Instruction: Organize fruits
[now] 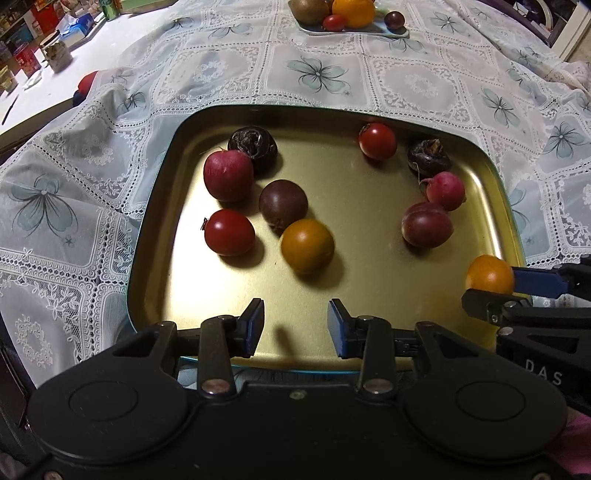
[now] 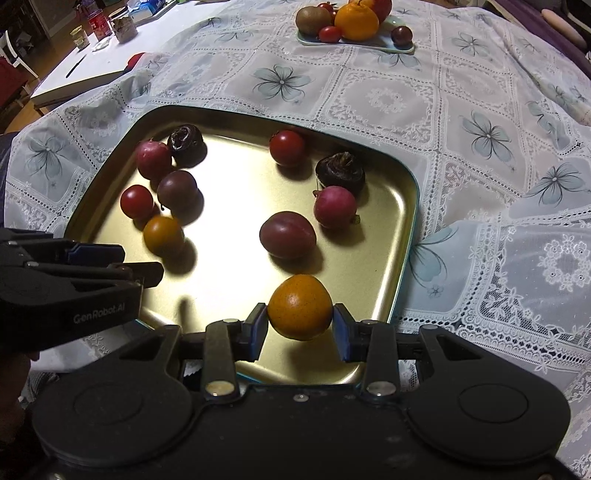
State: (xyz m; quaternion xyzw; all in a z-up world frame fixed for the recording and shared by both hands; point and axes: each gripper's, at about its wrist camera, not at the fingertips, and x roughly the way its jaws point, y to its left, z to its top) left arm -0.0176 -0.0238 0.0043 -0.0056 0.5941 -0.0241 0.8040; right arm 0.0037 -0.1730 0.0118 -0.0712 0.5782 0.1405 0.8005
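Note:
A gold metal tray [image 1: 362, 280] [image 2: 236, 258] holds several small fruits: red tomatoes [image 1: 229, 232], a dark plum [image 1: 282, 202], an orange tomato [image 1: 307, 243], radishes [image 1: 228, 175] and dark water chestnuts [image 1: 253, 144]. My right gripper [image 2: 300, 321] is shut on an orange tomato [image 2: 300, 307] over the tray's near right corner; it also shows in the left wrist view [image 1: 489, 275]. My left gripper [image 1: 295, 325] is open and empty above the tray's near edge.
A light blue plate [image 2: 369, 46] [image 1: 354, 31] at the far side holds a kiwi, an orange, a red tomato and a dark plum. A lace tablecloth [image 2: 461, 147] covers the table. Jars and boxes [image 2: 110, 26] stand on a white table at far left.

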